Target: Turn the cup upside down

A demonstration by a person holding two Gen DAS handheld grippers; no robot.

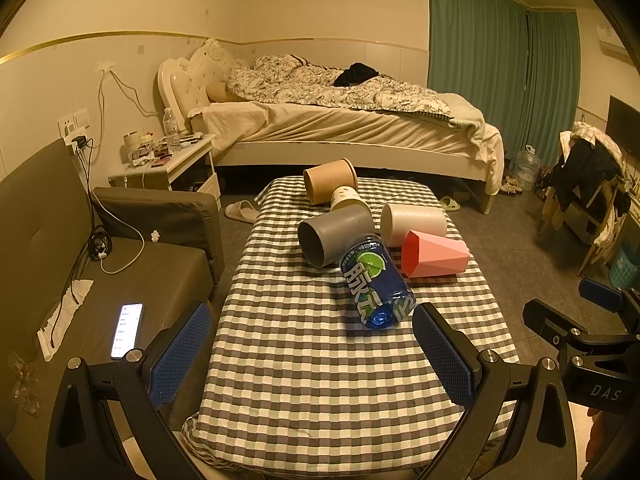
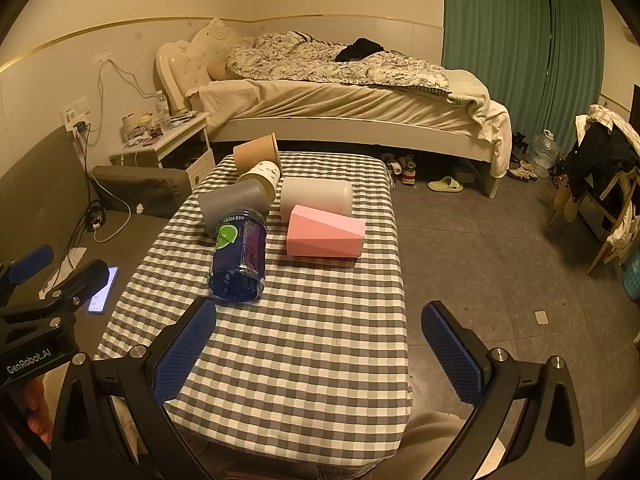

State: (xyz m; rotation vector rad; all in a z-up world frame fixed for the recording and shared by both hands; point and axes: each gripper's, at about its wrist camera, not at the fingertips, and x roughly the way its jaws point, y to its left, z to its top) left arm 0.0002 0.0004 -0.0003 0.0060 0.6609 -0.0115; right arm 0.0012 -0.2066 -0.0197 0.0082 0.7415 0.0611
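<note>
Both claws [image 1: 312,356] [image 2: 318,354] wide apart, empty, over faceted pink cup [image 2: 325,236] on checked cloth [image 2: 300,344].

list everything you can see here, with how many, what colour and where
checkered table: 1, grey and white, centre
blue bottle: 1, lying on table, nearest
grey cup: 1, on its side, behind bottle
pink faceted cup: 1, on its side, right of bottle
white cup: 1, on its side, behind pink
printed paper cup: 1, cream, on its side
brown cup: 1, on its side, far end
bed: 1, cream, behind table
curtains: green, far right
phone: 1, lit, on sofa
left gripper: open, over near table edge
right gripper: open, over near table edge
</note>
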